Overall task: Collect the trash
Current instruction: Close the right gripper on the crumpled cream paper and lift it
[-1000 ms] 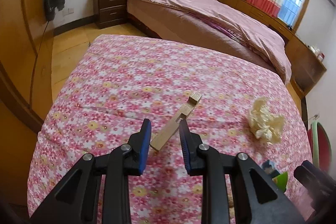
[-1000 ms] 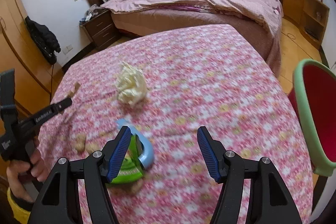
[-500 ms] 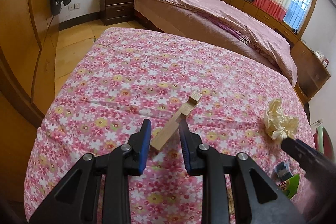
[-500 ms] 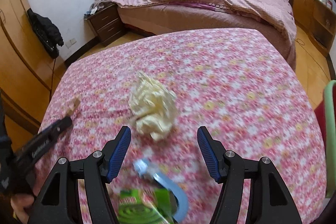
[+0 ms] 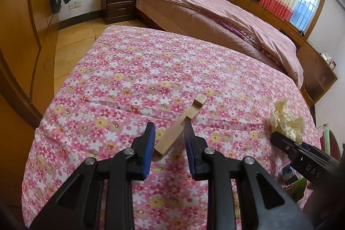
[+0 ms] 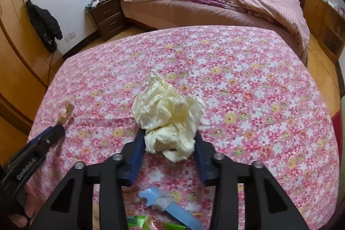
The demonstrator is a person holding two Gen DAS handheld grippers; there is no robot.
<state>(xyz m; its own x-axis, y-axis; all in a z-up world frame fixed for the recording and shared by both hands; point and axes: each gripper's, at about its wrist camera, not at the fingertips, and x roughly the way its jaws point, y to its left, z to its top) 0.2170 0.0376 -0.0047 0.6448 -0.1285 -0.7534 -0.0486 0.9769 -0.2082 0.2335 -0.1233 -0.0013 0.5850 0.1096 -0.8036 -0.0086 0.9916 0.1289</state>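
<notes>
My left gripper [image 5: 169, 137] is shut on a notched wooden block [image 5: 180, 125] and holds it above the floral tablecloth [image 5: 129, 79]. In the right wrist view the block [image 6: 66, 112] and left gripper [image 6: 55, 132] show at the left. A crumpled cream paper wad [image 6: 168, 118] lies on the cloth; my right gripper [image 6: 168, 143] has its fingers on either side of it, jaws still apart. The wad also shows in the left wrist view [image 5: 285, 120], with the right gripper [image 5: 280, 140] just below it.
A blue plastic piece [image 6: 170, 206] and a green wrapper [image 6: 140, 222] lie on the cloth near my right gripper. A green-rimmed red bin [image 5: 327, 139] stands at the table's right. A bed [image 5: 215, 8], a nightstand [image 5: 118, 3] and a wardrobe [image 5: 21, 36] lie beyond.
My right gripper moved forward and left over the cloth until its fingers came around the paper wad, and they have narrowed. The left gripper kept hold of the wooden block.
</notes>
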